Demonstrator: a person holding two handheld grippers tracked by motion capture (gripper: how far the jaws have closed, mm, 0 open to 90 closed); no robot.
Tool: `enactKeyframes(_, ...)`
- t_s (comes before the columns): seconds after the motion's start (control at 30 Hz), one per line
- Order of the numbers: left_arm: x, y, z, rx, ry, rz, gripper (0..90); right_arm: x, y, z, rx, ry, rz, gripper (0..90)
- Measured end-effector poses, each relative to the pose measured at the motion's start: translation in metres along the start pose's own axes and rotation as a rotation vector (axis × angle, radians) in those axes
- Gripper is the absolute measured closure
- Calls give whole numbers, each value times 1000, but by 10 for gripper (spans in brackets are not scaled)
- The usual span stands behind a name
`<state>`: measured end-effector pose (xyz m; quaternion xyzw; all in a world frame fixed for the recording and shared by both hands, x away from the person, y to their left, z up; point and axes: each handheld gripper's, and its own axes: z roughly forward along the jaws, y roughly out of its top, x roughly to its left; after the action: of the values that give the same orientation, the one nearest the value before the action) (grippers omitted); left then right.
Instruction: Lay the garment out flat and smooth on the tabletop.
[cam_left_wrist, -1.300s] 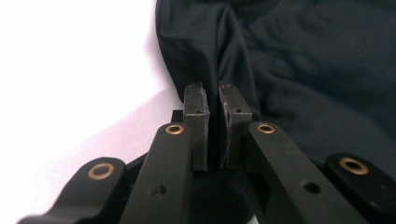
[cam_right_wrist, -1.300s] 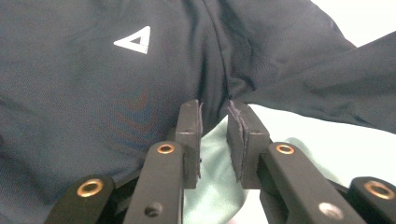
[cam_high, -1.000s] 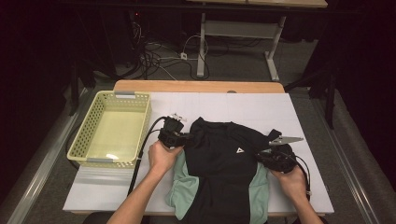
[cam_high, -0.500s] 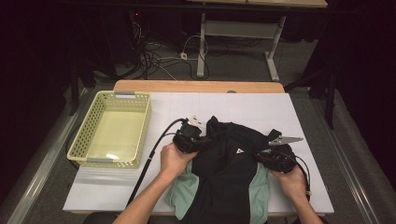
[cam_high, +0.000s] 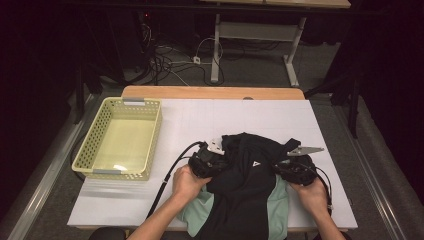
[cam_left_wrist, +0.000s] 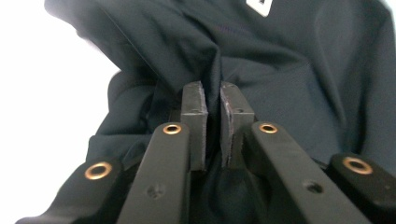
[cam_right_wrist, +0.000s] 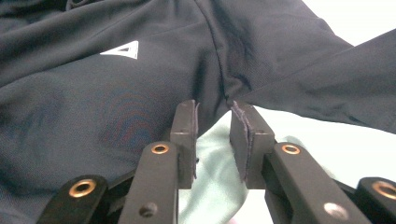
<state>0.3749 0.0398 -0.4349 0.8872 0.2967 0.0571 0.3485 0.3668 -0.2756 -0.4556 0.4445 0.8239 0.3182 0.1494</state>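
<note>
A black shirt (cam_high: 250, 190) with mint-green side panels (cam_high: 276, 210) and a small white triangle logo (cam_high: 256, 163) lies on the white table (cam_high: 225, 117). My left gripper (cam_high: 222, 162) is at the shirt's left side. In the left gripper view it (cam_left_wrist: 214, 93) is shut on a raised fold of the black cloth (cam_left_wrist: 280, 70), and its jaws have just been opening slightly. My right gripper (cam_high: 279, 167) is at the shirt's right side. Its pads (cam_right_wrist: 215, 112) stand apart over mint cloth (cam_right_wrist: 215, 186) near the sleeve seam, pressing on nothing. They have just opened further.
A pale yellow perforated basket (cam_high: 120, 174) stands on the table's left part, with nothing in it. A wooden strip (cam_high: 212, 92) runs along the table's far edge. Cables and desk legs are on the floor beyond. Bare table lies behind the shirt.
My left hand has moved right and slightly nearer, drawing the shirt's left side in over its body. The right hand has stayed where it was.
</note>
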Motion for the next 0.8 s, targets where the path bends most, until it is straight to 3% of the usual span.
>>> enactKeyframes(0.17, 12, -1, -14, -51, -13, -54, 736, 0, 0, 0, 1, 1, 2, 719)
enactKeyframes(0.43, 35, -5, -36, -117, 10, -128, 711, -1, 0, 0, 2, 0, 4, 718)
enactKeyframes(0.6, 48, -1, -44, -118, 57, -164, 656, -1, 0, 1, 4, 3, 8, 718)
enactKeyframes(0.7, 53, 3, -40, -94, 52, -181, 602, -2, 0, 1, 4, 4, 9, 718)
enactKeyframes(0.8, 48, 4, -33, -67, 37, -161, 565, -2, 0, 1, 2, 6, 13, 717)
